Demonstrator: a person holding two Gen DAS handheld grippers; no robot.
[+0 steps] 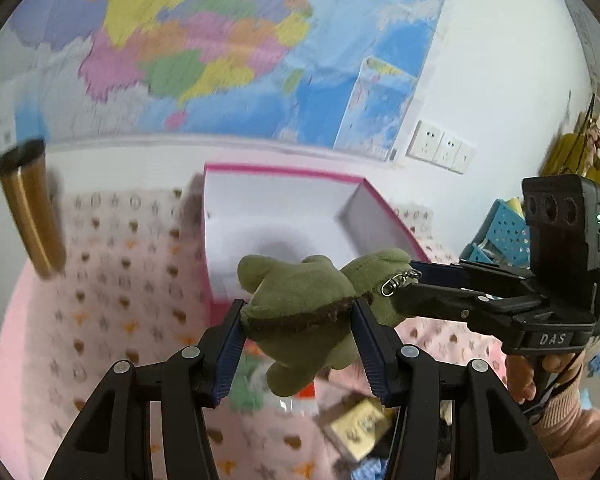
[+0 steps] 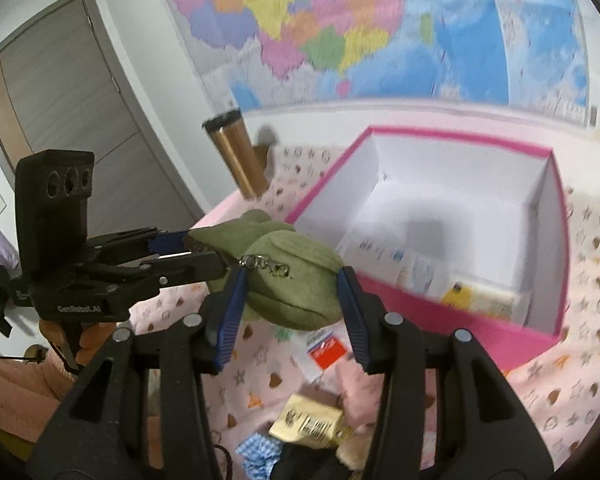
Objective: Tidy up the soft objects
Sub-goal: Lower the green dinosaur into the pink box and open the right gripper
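Note:
A green plush toy (image 1: 300, 292) with a brown rim and a metal clasp (image 1: 396, 282) hangs in the air in front of the open pink box (image 1: 280, 170). My left gripper (image 1: 300, 328) is shut on the toy's body, blue pads pressing both sides. From the right, my right gripper (image 1: 414, 282) clamps the toy's other end. In the right wrist view the right gripper (image 2: 292, 300) squeezes the plush toy (image 2: 296, 280), and the left gripper (image 2: 204, 250) holds its far end. The pink box (image 2: 460, 136) is white inside, with papers in its near corner.
A gold tumbler (image 1: 32, 216) stands at the back left on the pink patterned cloth (image 1: 112, 288). Below the toy lie a yellow carton (image 2: 304, 424), a red-and-white packet (image 2: 324, 352) and a blue checked cloth (image 2: 260, 452). A blue basket (image 1: 504, 232) sits at the right.

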